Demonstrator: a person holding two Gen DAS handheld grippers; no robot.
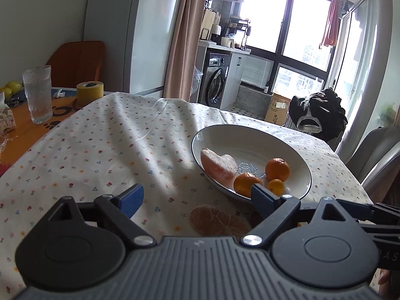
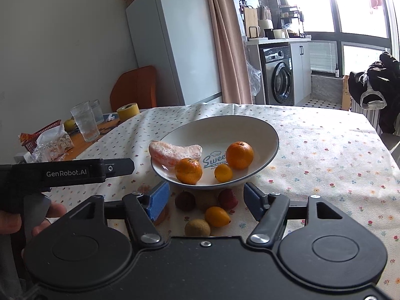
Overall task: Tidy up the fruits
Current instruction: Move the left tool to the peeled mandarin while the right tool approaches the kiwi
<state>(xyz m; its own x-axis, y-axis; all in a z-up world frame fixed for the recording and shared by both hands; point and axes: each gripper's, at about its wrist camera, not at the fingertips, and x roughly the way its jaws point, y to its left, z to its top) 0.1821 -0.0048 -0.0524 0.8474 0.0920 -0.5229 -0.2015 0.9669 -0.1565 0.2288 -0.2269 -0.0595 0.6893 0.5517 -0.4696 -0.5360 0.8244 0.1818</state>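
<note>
Filling plate (image 2: 260, 127): pomelo piece, two oranges, kumquat in. Loose fruit at 6 o'clock (another pomelo piece (image 1: 217, 221) included) left. Both tongs, left gripper (image 1: 197, 200) and right gripper (image 2: 205, 200), apart, empty.

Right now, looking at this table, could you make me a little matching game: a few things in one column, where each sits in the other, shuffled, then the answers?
Things:
1. peeled pomelo segment
2. small yellow-orange kumquat
3. roll of yellow tape
4. textured drinking glass

Places:
A. on the flowered cloth, in front of the plate, between the right gripper's open fingers
B. on the bare orange tabletop, close to the orange chair back
C. inside the white plate, against its left rim
D. on the bare orange tabletop, beside a red basket

Pairs: 1-C, 2-A, 3-B, 4-D
</note>
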